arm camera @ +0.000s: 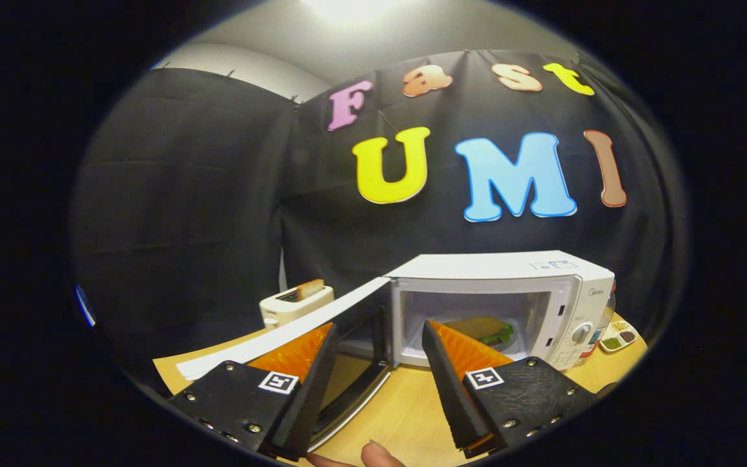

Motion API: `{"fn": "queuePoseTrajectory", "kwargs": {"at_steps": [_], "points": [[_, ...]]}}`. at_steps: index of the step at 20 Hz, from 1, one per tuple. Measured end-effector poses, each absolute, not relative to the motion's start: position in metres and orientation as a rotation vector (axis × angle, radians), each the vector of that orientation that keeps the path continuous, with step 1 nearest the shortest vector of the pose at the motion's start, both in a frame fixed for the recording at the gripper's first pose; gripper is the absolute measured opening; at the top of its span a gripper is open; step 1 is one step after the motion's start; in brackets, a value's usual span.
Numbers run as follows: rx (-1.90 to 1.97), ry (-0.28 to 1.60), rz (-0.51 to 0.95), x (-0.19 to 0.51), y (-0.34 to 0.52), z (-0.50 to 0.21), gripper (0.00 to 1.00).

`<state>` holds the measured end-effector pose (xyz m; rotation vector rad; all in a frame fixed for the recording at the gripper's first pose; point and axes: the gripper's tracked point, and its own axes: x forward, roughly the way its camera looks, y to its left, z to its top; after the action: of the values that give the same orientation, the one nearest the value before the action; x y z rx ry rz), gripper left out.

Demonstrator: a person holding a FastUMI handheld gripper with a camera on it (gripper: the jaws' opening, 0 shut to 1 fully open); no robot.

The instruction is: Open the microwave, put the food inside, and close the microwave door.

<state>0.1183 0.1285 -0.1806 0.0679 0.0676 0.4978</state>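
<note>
Food [480,329] sits inside the microwave [509,285] cavity beyond the gripper [377,337], whose jaws stand spread and empty, the open door [321,324] swung out leftward, its edge between them, awaiting closure, in my judgement.

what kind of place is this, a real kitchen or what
Probably a staged kitchen booth, not a real kitchen: a microwave with its door open and a sandwich inside, and a toaster, on a wooden table against black cloth. The gripper is open, holding nothing.
</note>
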Motion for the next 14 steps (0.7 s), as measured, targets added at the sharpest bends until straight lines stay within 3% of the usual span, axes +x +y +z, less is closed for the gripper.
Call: {"fn": "queuePoseTrajectory", "kwargs": {"at_steps": [7,13,14], "points": [[0.021,-0.004,0.759,0.001,0.21,-0.159,0.78],[0.017,0.06,0.857,-0.021,0.272,-0.196,0.78],[0.027,0.074,0.857,-0.02,0.281,-0.203,0.74]]}}
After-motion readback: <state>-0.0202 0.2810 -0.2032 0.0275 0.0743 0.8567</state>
